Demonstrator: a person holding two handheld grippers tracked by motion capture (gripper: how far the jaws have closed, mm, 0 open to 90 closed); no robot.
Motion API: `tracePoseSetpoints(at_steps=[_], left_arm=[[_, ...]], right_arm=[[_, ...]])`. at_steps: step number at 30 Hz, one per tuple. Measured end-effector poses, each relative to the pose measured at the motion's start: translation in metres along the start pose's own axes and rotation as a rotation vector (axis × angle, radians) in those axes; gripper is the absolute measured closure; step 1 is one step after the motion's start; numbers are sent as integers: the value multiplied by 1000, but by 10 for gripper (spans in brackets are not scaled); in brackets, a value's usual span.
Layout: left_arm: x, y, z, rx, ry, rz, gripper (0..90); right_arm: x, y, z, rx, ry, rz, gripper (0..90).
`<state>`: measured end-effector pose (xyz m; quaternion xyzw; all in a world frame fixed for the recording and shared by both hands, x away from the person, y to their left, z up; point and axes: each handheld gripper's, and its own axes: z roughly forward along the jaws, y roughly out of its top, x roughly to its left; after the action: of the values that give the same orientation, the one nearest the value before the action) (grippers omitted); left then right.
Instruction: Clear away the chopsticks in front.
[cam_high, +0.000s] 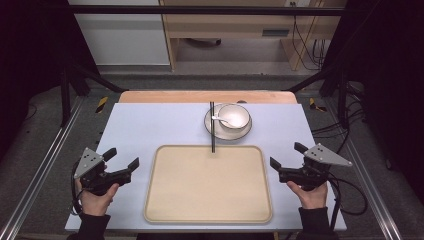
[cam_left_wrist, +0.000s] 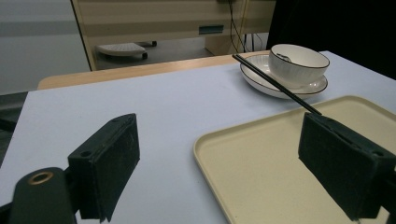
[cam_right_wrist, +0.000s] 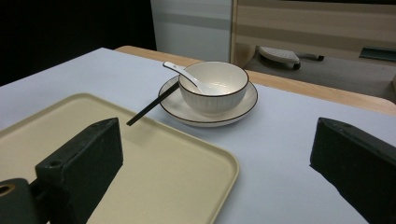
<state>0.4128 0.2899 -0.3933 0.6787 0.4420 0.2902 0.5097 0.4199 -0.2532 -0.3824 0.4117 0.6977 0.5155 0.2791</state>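
Both tongs spread wide beside tray (cam_high: 207, 210); chopsticks (cam_high: 212, 127) propped on plate (cam_high: 212, 131) likely to roll if bumped.

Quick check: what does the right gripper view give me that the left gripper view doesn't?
Right gripper view: the white spoon lying in the bowl, handle over the rim. Left gripper view: the chopsticks along their length, from the plate to the tray. Both share the bowl, plate, chopsticks, tray, and open jaws.
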Motion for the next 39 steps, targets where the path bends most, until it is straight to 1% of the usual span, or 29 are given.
tracePoseSetpoints(at_steps=[4, 6, 8, 15, 18, 23, 24, 29, 30, 32, 33, 35, 37, 39], left_arm=[[-2, 1, 0, 0, 3, -4, 118], [-3, 1, 1, -3, 0, -11, 118], [-5, 1, 2, 5, 3, -8, 119], [-13, 2, 12, 14, 5, -15, 121], [-18, 4, 16, 18, 3, -5, 123], [-26, 9, 23, 9, -20, -19, 126], [-28, 11, 25, 9, -19, -14, 126], [-38, 20, 31, 4, -34, 4, 126], [-40, 22, 32, 0, -36, 6, 126], [-43, 25, 36, -8, -45, -2, 126], [-45, 27, 37, -10, -47, 2, 127], [-50, 30, 41, -9, -39, 15, 127], [-53, 32, 45, -15, -54, 8, 128], [-58, 35, 50, -17, -52, 18, 129]], right_arm=[[-1, -2, -1, 4, -4, -5, 27], [0, -3, -1, 3, -3, 2, 27], [0, -4, -1, 10, -4, -2, 27], [0, -5, 0, 13, -10, -7, 28], [1, -5, 0, 12, -11, -7, 29], [0, -5, -1, 11, -16, -3, 31], [0, -4, -2, 9, -15, 8, 32], [1, -2, -3, 4, -23, 4, 34], [1, -2, -3, 3, -28, 1, 35], [1, -2, -3, 5, -28, 5, 35], [1, -2, -3, 2, -28, 8, 35], [1, -2, -4, 2, -29, 12, 35], [0, -1, -4, -3, -32, 10, 37], [0, -1, -5, -4, -32, 15, 37]])
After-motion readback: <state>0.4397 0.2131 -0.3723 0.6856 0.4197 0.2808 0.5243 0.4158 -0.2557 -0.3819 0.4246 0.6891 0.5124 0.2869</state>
